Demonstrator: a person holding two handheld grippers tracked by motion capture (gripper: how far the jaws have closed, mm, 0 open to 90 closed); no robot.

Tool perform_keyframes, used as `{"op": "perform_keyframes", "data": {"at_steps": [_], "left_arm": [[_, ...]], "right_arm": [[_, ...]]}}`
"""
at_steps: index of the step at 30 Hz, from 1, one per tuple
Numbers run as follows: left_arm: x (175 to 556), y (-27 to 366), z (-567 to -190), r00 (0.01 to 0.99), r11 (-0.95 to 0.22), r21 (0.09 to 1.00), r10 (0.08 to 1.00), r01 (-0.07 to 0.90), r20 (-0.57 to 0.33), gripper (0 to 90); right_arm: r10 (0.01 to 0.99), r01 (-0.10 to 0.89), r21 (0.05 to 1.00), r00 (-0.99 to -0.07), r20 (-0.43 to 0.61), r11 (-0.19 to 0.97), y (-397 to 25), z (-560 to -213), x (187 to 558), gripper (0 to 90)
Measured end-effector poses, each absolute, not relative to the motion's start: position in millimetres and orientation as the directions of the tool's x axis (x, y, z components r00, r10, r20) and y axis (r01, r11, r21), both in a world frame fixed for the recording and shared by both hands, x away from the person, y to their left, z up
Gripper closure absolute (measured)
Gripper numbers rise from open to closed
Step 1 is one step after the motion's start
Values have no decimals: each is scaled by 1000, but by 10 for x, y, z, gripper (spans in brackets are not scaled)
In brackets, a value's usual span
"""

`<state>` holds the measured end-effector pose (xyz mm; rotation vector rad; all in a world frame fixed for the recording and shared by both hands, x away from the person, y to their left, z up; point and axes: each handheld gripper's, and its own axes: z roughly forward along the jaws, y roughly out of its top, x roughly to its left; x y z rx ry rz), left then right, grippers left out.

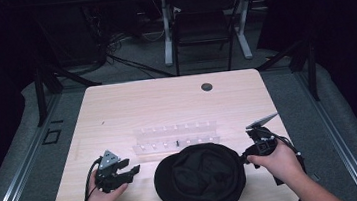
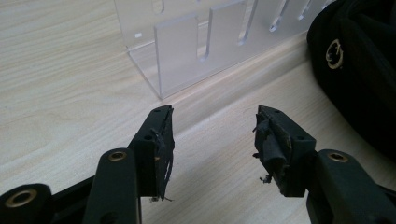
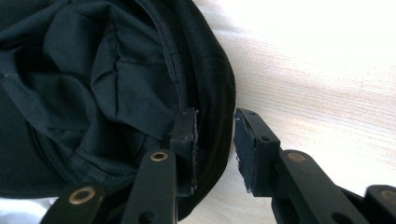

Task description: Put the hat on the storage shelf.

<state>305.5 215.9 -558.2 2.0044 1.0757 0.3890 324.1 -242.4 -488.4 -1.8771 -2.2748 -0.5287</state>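
I find a black hat lying opening-up on the wooden table, close to the near edge and about midway between the left and right edges. Its lining and rim are visible in the right gripper view.

My right gripper is at the hat's right side. In the right gripper view one jaw sits inside the hat against the lining and the other outside the rim; the jaws stand a little apart with the rim between them. The inner pad touches the fabric; I cannot tell whether the outer pad does. No firm clamp is evident.

My left gripper rests over the table to the left of the hat, apart from it. In the left gripper view its jaws are spread wide with nothing between them, only bare wood.

A clear plastic rack stands just behind the hat, toward the table's middle.
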Motion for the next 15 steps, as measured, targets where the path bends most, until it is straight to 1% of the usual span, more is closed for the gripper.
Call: {"op": "perform_keyframes", "data": {"at_steps": [1, 3, 4, 5, 11, 12, 13, 14, 15], "left_arm": [[3054, 2158, -5582, 590, -310, 774, 801, 552, -101, 473], [3055, 2158, -5582, 591, -310, 774, 801, 552, -100, 472], [3055, 2158, -5582, 591, -310, 774, 801, 552, -100, 473], [3055, 2158, -5582, 591, -310, 774, 801, 552, -100, 472], [3054, 2160, -5580, 592, -312, 774, 799, 551, -99, 472], [3055, 2159, -5580, 593, -312, 775, 799, 550, -99, 472], [3055, 2159, -5580, 593, -312, 775, 799, 550, -99, 472], [3056, 2158, -5580, 595, -314, 774, 798, 549, -98, 472], [3056, 2158, -5580, 595, -314, 774, 798, 549, -98, 472]], "right_arm": [[922, 975, 187, -181, 343, 122, -2382, -4917, 3248, 710], [922, 976, 178, -182, 341, 127, -2367, -4930, 3265, 720], [923, 976, 160, -197, 330, 151, -2371, -4926, 3279, 721], [923, 977, 170, -183, 339, 131, -2357, -4946, 3280, 723], [921, 979, 130, -193, 338, 158, -2361, -4981, 3327, 738], [921, 982, 138, -173, 348, 132, -2348, -5004, 3326, 738], [921, 982, 138, -173, 348, 132, -2348, -5004, 3326, 738], [919, 983, 113, -173, 354, 142, -2355, -5027, 3347, 739], [919, 983, 113, -173, 354, 142, -2355, -5027, 3347, 739]]}}
